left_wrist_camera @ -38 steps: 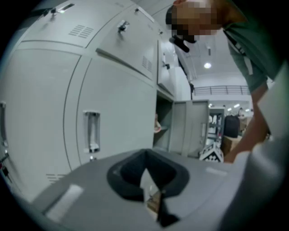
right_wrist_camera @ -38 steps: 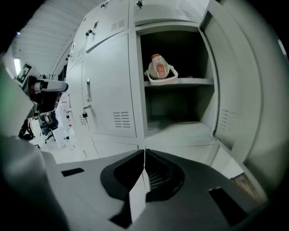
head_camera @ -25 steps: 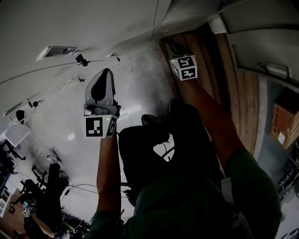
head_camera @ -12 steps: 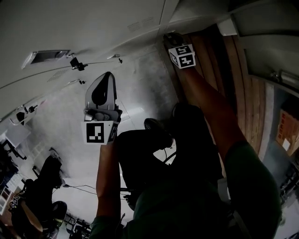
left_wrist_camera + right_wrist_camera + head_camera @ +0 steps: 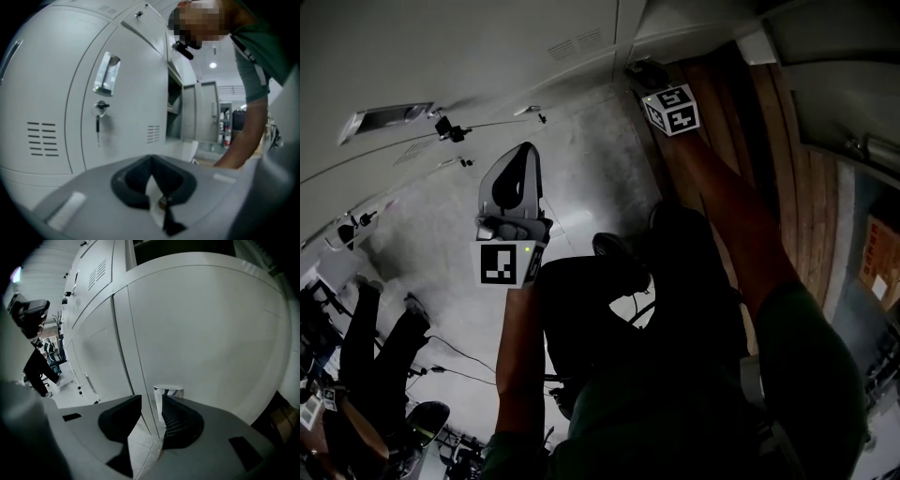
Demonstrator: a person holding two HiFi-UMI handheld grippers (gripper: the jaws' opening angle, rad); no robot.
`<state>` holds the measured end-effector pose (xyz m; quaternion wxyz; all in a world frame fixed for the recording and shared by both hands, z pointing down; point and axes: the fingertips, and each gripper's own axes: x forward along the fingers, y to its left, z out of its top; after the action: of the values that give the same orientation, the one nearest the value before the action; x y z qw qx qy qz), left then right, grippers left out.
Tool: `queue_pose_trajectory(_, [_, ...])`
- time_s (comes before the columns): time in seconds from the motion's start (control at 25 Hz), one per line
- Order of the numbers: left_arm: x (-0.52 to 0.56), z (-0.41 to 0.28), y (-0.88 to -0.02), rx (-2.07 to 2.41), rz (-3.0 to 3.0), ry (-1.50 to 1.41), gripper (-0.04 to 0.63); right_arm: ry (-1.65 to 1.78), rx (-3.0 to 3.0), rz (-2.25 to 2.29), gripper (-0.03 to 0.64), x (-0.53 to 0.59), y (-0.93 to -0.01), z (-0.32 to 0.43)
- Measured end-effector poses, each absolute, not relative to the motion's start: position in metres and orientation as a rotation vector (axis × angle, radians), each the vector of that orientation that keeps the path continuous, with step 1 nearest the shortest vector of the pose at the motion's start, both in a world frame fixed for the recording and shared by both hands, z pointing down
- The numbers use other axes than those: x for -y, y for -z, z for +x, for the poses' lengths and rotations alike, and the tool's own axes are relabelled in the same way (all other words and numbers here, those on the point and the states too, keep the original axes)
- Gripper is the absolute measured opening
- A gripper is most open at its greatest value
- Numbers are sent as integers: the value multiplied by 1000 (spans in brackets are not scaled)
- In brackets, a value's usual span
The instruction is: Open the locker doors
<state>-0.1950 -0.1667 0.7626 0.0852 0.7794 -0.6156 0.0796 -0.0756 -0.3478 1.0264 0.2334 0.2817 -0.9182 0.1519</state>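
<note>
Right gripper (image 5: 151,401): released, jaws apart, and they have just been opening. In its own view I see the vertical edge of a pale locker door (image 5: 206,333) running down through the gap. A small chrome pull (image 5: 168,391) sits right at the tip of the right-hand jaw. Neither pad is pressing on it that I can see. That door fills most of the view and looks closed. More locker fronts run off to the left.

Left gripper (image 5: 150,161): clenched, dark pads meeting at the tips, nothing held. It is well apart from the lockers. Straight ahead of it is 1 closed door with a key (image 5: 98,123) hanging in the lock. Above the key is a label holder (image 5: 107,74), and vent slots (image 5: 42,139) sit to the left. Further along, 1 compartment (image 5: 174,110) stands open. The person's arm (image 5: 251,126) reaches down on the right.

Head view: both arms stretch out. The right marker cube (image 5: 672,110) is up close to the foot of the locker row (image 5: 487,56). The left marker cube (image 5: 505,263) is lower in the picture, over grey floor (image 5: 581,178), nowhere near a door. A second person's legs (image 5: 375,328) show at the lower left.
</note>
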Motion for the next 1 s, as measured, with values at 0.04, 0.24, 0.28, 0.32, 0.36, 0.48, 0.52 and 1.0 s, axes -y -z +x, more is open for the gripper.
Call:
queue_pose_trajectory(0.04, [167, -193, -763, 1831, 2325, -240, 0, -421, 2522, 774, 109, 348, -1026, -75])
queue_pose_trajectory(0.24, [169, -189, -766, 1826, 2329, -248, 0, -390, 2508, 793, 64, 361, -1032, -74])
queue_pose_trajectory(0.28, [168, -189, -767, 1827, 2327, -249, 0, -375, 2511, 784, 64, 361, -1033, -74])
queue_pose_trajectory(0.32, [168, -189, -769, 1826, 2324, -252, 0, -365, 2513, 778, 64, 361, -1032, -74])
queue_pose_trajectory(0.36, [167, -189, -771, 1821, 2321, -258, 0, -362, 2511, 776, 57, 360, -1032, -73])
queue_pose_trajectory(0.48, [166, -187, -774, 1807, 2316, -266, 0, -389, 2492, 786, 40, 359, -1031, -70])
queue_pose_trajectory(0.52, [166, -186, -772, 1806, 2317, -264, 0, -404, 2484, 789, 40, 359, -1031, -70])
queue_pose_trajectory(1.0, [167, -189, -712, 1812, 2271, -226, 0, -510, 2327, 907, 41, 333, -986, -55])
